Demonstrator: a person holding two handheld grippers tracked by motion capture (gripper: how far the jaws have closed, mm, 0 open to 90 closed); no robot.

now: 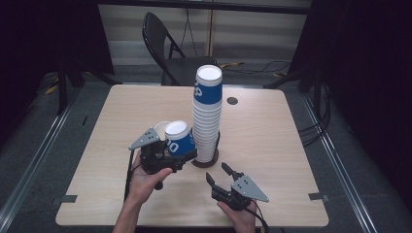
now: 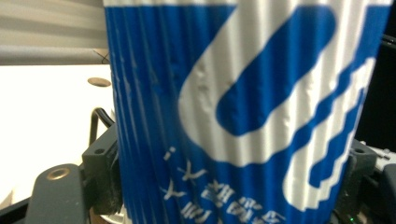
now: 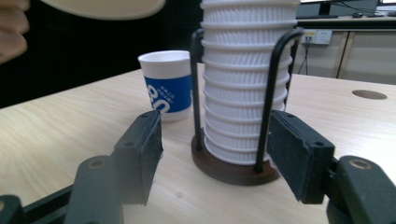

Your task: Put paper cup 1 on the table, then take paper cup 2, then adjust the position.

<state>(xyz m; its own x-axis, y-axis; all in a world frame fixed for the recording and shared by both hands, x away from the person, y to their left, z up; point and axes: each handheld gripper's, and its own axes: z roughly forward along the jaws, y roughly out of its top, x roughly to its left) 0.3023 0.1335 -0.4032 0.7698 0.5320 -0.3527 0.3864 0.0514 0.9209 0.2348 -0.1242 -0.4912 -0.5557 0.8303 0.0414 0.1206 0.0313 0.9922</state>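
Near the middle of the high view, the left gripper [image 1: 187, 154] has its jaws squeezed on a blue cup [image 1: 179, 138], right beside the tall cup stack [image 1: 207, 114]. Another cup [image 3: 166, 84] sits behind on the table [image 1: 272, 141]. Lower down, the right gripper [image 1: 218, 174] has its jaws partly apart and holds nothing. A bump could tip the stack, or a hard squeeze could crush the cup.
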